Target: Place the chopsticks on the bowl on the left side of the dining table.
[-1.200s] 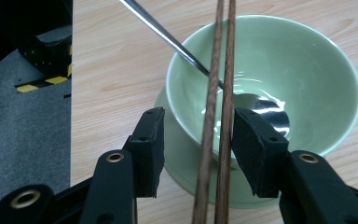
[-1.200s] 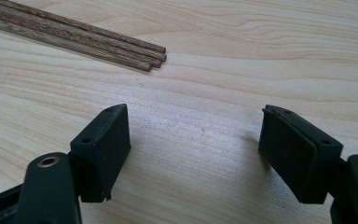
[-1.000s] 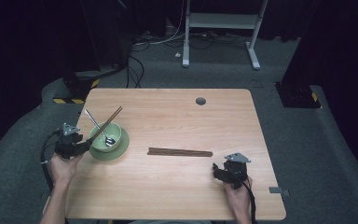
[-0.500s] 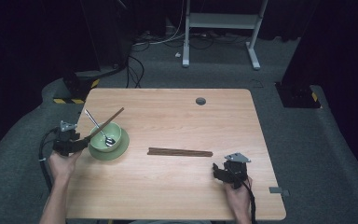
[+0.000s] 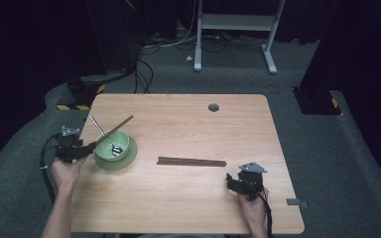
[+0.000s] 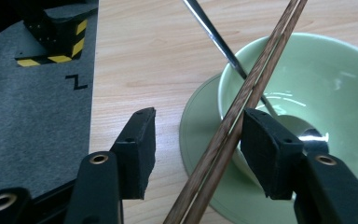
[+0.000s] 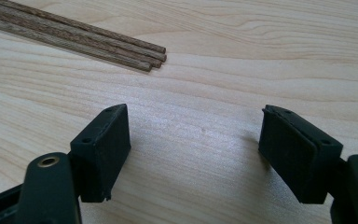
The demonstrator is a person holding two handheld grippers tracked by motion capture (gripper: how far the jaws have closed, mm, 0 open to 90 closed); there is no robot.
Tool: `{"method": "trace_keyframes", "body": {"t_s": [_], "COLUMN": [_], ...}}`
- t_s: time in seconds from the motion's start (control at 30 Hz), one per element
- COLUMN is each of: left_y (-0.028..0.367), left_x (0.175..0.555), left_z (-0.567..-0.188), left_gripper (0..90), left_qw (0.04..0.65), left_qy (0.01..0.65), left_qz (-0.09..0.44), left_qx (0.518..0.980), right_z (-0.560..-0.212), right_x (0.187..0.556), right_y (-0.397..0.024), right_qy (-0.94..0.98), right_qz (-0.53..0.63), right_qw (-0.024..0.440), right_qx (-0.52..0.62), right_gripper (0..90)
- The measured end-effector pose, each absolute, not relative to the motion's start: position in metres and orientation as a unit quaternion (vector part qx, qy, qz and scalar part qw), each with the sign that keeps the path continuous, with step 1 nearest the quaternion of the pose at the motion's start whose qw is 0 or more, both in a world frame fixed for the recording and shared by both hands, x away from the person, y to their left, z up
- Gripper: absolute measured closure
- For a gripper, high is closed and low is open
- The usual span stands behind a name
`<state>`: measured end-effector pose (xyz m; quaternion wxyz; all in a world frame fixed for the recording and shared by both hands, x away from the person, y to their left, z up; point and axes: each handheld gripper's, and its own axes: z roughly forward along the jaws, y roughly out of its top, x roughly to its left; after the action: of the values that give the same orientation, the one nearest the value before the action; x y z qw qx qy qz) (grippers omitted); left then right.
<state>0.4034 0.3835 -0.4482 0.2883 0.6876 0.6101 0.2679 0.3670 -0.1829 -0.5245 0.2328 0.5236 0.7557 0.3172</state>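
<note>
A pale green bowl (image 5: 110, 148) stands on a matching saucer (image 5: 129, 157) at the table's left edge. A metal spoon (image 5: 103, 135) and a pair of dark wooden chopsticks (image 5: 119, 126) lean in it. My left gripper (image 5: 89, 148) is at the bowl's left side. Its jaws have just been opening, and the chopsticks (image 6: 242, 98) run between them, close against the right pad (image 6: 266, 149) and far from the left one. The bowl (image 6: 326, 88) lies just beyond. My right gripper (image 5: 230, 182) rests open on the wood, with bare table between its jaws (image 7: 193, 116).
More chopsticks (image 5: 192, 161) lie in a row at mid-table, their ends (image 7: 140, 55) just ahead of the right gripper. A round cable hole (image 5: 213, 107) sits near the far edge. Grey carpet (image 6: 32, 116) borders the table's left side.
The left gripper's jaws stand wider apart than a second ago, with the chopsticks still leaning across the bowl. The right gripper has not moved.
</note>
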Motion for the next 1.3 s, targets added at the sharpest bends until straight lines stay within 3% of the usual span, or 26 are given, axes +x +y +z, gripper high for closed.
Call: {"method": "trace_keyframes", "body": {"t_s": [0.57, 1.3], "left_y": [0.353, 0.312], "left_x": [0.426, 0.474], "left_z": [-0.426, -0.428], "left_gripper": [38.3, 34.1], "left_qw": [0.339, 0.312], "left_qy": [0.586, 0.584], "left_qz": [0.25, 0.237], "left_qx": [0.692, 0.711], "right_z": [-0.524, -0.525], "right_x": [0.367, 0.367], "right_y": [-0.183, -0.183], "right_qy": [0.755, 0.756], "right_qz": [0.317, 0.317], "right_qw": [0.232, 0.233], "right_qx": [0.524, 0.523], "right_gripper": [24.2, 24.2]}}
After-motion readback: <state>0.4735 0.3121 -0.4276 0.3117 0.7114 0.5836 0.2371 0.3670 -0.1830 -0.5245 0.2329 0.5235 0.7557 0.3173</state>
